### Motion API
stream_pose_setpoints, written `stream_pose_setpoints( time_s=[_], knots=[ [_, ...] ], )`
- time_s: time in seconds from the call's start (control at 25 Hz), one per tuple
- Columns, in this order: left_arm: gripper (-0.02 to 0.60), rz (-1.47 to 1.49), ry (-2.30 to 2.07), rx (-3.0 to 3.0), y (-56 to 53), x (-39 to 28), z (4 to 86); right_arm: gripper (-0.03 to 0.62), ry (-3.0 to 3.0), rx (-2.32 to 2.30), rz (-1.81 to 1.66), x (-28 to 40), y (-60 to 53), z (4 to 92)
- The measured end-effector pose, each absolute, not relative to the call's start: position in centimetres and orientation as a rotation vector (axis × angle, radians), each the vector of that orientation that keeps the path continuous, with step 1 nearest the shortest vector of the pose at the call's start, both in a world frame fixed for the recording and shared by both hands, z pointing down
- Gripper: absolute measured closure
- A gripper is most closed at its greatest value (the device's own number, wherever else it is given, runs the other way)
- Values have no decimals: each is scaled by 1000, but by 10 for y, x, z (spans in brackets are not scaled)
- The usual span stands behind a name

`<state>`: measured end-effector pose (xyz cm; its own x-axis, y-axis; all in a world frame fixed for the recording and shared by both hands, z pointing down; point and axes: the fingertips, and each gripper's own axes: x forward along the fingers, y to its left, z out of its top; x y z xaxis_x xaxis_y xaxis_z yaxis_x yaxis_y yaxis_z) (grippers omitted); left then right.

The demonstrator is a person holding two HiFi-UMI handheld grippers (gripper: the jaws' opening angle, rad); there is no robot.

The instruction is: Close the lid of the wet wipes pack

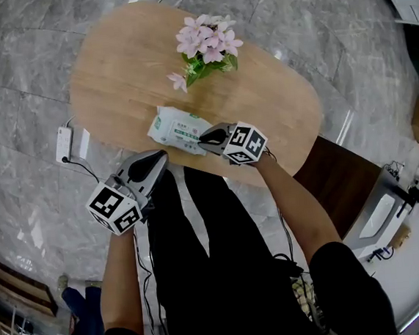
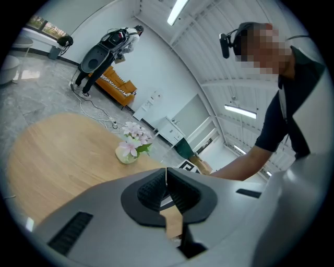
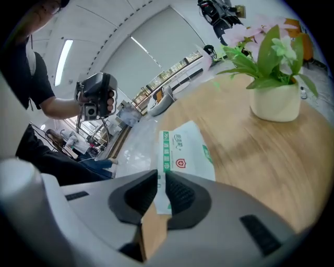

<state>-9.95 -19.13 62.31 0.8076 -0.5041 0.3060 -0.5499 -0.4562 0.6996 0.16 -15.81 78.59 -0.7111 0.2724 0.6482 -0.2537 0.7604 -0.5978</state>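
The wet wipes pack (image 1: 178, 128), white with green print, lies flat near the front edge of the oval wooden table (image 1: 127, 75). I cannot make out its lid. My right gripper (image 1: 205, 139) hovers at the pack's right end. In the right gripper view its jaws (image 3: 161, 174) stand a narrow gap apart with nothing between them, and the pack (image 3: 185, 151) lies just beyond the tips. My left gripper (image 1: 161, 157) hangs off the table's front edge, left of the pack. Its jaws (image 2: 166, 171) meet at the tips and hold nothing.
A white pot of pink flowers (image 1: 205, 46) stands on the table behind the pack. A white power strip (image 1: 63, 144) with its cable lies on the marble floor to the left. The person's dark-clothed legs are below the table edge.
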Motion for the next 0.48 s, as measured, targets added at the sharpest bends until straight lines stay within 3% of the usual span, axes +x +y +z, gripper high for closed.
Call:
stream_pose_setpoints(
  time_s=[0.48],
  knots=[
    [563,69,-786,2122,-191,-106,627,551,-2230,56,944,-33,-166,785]
  ],
)
